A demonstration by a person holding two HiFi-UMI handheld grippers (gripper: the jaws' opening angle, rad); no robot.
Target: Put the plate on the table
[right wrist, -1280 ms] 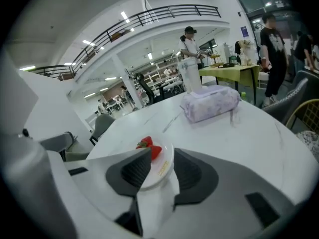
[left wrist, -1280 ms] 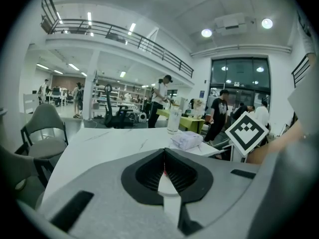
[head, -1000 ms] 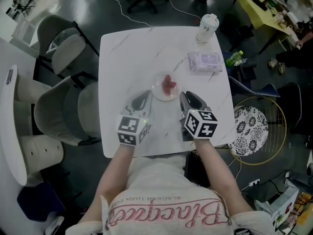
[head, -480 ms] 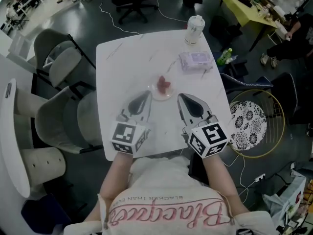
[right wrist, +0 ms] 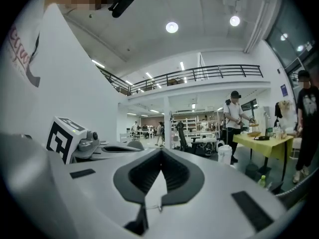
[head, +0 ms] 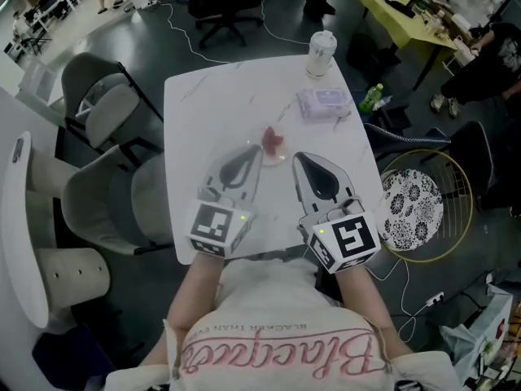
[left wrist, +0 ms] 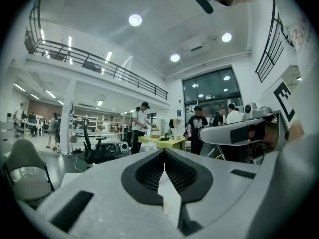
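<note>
A small clear plate with red pieces on it rests on the white marble table, near the middle. Both grippers hover over the table's near part, raised and pointing away from me. My left gripper has its tip just left of the plate, and its jaws are shut with nothing between them. My right gripper sits just right of the plate, also shut and empty. Neither touches the plate. The gripper views look out over the room and do not show the plate.
A lidded cup and a pack of wipes sit at the table's far right. Grey chairs stand to the left, a round wire basket to the right. A green bottle lies on the floor. People stand in the background.
Both grippers have drawn back a little from the plate toward my body and tilted upward. The plate stays on the table.
</note>
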